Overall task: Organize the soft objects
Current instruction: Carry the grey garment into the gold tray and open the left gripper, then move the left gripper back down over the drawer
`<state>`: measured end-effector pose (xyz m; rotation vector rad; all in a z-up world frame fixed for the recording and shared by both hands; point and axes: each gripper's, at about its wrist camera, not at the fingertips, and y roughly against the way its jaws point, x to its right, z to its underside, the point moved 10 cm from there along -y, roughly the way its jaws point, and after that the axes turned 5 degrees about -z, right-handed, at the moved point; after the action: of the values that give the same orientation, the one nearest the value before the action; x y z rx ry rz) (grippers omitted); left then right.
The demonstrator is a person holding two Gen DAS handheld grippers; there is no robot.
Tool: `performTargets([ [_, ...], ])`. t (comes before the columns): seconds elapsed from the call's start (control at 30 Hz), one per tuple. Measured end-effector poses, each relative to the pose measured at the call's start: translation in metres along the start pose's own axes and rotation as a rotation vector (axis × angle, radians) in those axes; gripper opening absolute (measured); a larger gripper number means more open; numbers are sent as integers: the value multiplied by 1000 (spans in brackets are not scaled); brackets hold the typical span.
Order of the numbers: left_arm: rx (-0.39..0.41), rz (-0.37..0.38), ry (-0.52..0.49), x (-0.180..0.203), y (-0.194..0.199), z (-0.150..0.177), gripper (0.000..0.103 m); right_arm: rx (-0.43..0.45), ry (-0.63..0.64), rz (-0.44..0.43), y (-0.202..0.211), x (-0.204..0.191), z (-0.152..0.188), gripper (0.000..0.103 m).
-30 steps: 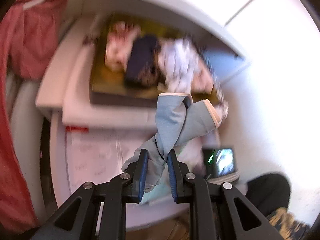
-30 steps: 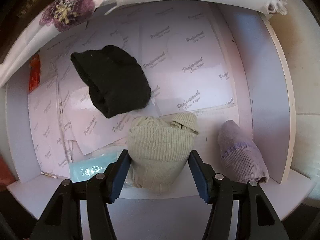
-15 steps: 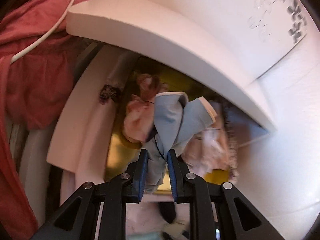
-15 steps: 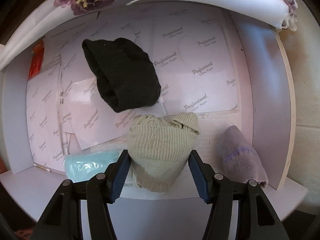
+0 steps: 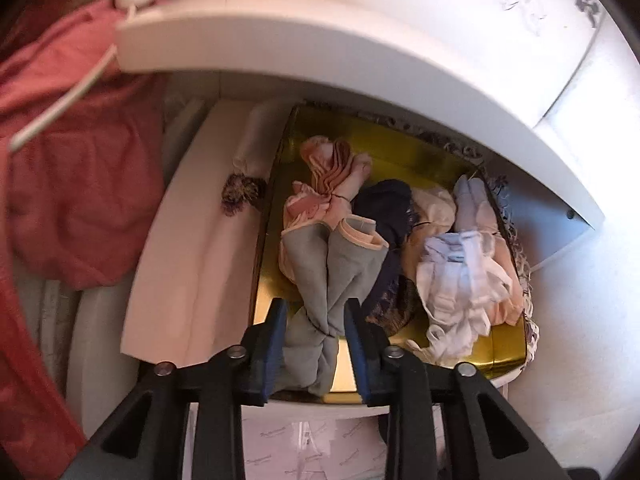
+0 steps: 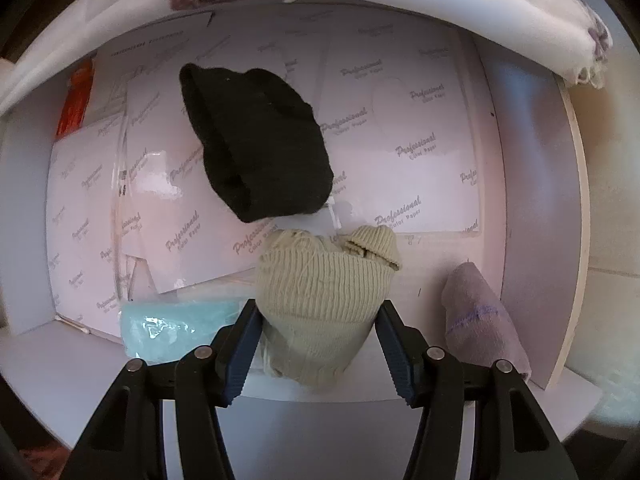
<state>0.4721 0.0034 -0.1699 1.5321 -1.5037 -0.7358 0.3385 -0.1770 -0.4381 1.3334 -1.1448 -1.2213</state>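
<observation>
A knotted pair of grey socks [image 5: 336, 264] lies over the near rim of a gold box [image 5: 400, 152] on a white shelf. My left gripper [image 5: 315, 308] straddles the pair's lower end; its jaws are opening, and a gap shows beside the right pad. The box also holds pink socks [image 5: 332, 172], a navy bundle [image 5: 384, 208] and a pale blue-white bundle [image 5: 460, 272]. My right gripper [image 6: 318, 312] points down, shut on a cream knitted hat [image 6: 320, 280]. Below it lie a black hat [image 6: 256, 148] and a lilac knit piece [image 6: 480, 320].
A white shelf board [image 5: 320, 48] overhangs the gold box. Red cloth [image 5: 72, 184] hangs at the left. Under the right gripper, printed paper sheets [image 6: 400, 120] cover a white compartment, with a teal plastic packet [image 6: 172, 324] and an orange item [image 6: 76, 100] at its left.
The left gripper carried the grey socks over the gold box, lowered them onto it, and its jaws spread apart. The right gripper, still holding the cream hat, drifted slightly over the compartment.
</observation>
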Motion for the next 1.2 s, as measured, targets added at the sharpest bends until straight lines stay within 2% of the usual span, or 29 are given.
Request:
performTargets([
  [0.13, 26, 15, 14, 0, 19, 12, 31, -1, 3, 1, -2, -4, 2, 59],
  [0.2, 32, 18, 13, 0, 26, 19, 38, -2, 5, 1, -3, -4, 2, 59],
  [0.3, 49, 1, 12, -7, 39, 31, 39, -9, 16, 8, -8, -3, 3, 61],
  [0.43, 83, -43, 9, -22, 61, 51, 39, -22, 24, 19, -19, -5, 4, 62],
  [0.6, 75, -114, 17, -41, 72, 83, 38, -25, 10, 15, -23, -5, 3, 62],
  [0.73, 10, -133, 34, -42, 65, 115, 39, -21, 8, 18, -25, -2, 2, 61],
  [0.83, -63, -62, 64, -38, 51, 136, 39, -17, 22, 26, -23, 2, 2, 60],
  [0.93, -164, -23, 109, -42, 29, 157, 38, -14, 35, 31, -24, 1, 3, 60],
  [1.0, -188, 6, 141, -46, 22, 166, 38, -11, 41, 33, -25, 1, 3, 60],
  [1.17, -215, -87, 97, -57, 1, 182, 39, 1, 47, 36, -20, -6, 6, 59],
  [1.2, -217, -98, 81, -57, -3, 184, 43, 5, 47, 32, -17, -5, 7, 59],
])
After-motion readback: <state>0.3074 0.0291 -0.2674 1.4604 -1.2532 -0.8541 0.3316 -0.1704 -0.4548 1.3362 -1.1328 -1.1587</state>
